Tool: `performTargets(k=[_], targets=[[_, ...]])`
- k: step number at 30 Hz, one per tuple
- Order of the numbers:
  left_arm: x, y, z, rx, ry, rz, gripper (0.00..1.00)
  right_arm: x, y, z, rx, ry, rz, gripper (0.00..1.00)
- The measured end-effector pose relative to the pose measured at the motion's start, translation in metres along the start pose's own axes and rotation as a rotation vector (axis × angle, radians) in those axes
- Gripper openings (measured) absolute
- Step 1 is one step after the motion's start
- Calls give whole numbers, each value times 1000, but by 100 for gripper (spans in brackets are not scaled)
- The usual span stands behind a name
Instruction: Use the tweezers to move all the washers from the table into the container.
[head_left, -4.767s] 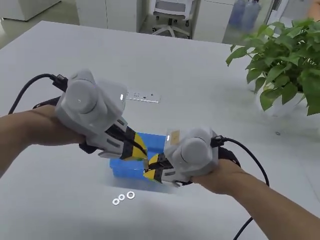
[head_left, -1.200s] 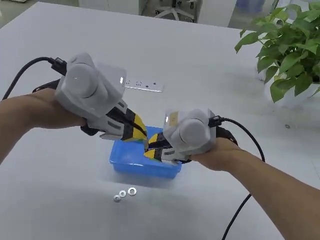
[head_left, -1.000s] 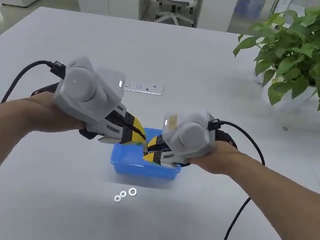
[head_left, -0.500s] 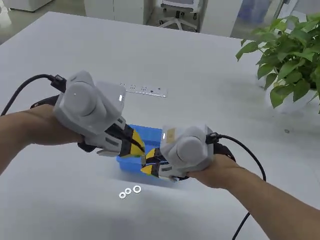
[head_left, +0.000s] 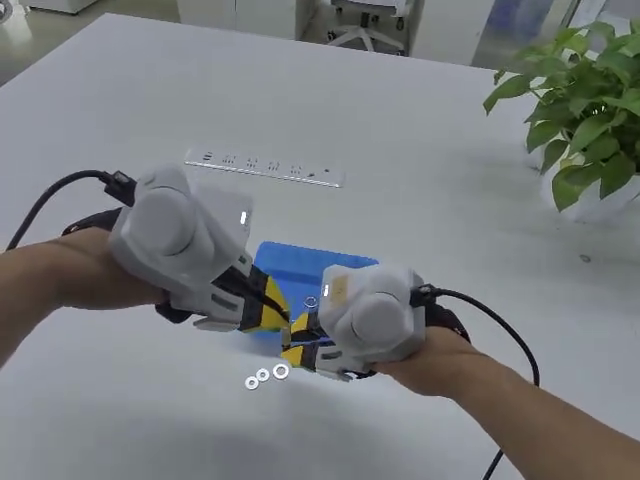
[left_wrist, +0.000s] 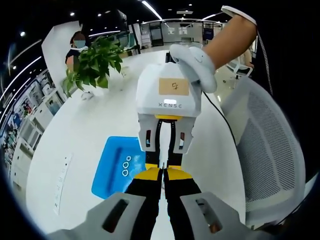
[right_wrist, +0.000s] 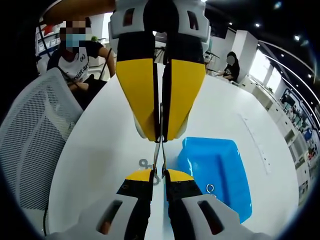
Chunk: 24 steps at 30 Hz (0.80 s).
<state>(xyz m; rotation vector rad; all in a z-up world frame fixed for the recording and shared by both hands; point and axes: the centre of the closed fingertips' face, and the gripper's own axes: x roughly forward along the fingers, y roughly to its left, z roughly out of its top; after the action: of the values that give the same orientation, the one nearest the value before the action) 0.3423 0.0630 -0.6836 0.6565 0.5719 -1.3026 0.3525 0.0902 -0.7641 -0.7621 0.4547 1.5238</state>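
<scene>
My left gripper (head_left: 275, 312) and right gripper (head_left: 298, 348) meet tip to tip just in front of the blue container (head_left: 300, 262). Both are shut on the thin metal tweezers (right_wrist: 159, 155), which run from my right gripper (right_wrist: 159, 176) up into the left gripper's yellow tips (right_wrist: 160, 137). Three washers (head_left: 266, 376) lie in a row on the white table, just below the jaws. Another washer (head_left: 311, 302) rests inside the container. In the left gripper view the left gripper (left_wrist: 161, 177) points at the other one, and washers (left_wrist: 126, 166) lie on the container's floor (left_wrist: 112, 172).
A white power strip (head_left: 265, 167) lies on the table beyond the container. A potted plant (head_left: 590, 100) stands at the far right. Cables trail from both grippers. A mesh chair (left_wrist: 270, 150) stands off the table's edge.
Both grippers, still joined on the tweezers, have come back from over the container to its near side, close to the three washers on the table. The head camera has shifted too.
</scene>
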Motion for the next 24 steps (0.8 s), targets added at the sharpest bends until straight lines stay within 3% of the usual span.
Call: performTargets(k=[24], targets=[[11,-9,-21,-52,16,-25,6,19,13,-13,19,6,38,11]])
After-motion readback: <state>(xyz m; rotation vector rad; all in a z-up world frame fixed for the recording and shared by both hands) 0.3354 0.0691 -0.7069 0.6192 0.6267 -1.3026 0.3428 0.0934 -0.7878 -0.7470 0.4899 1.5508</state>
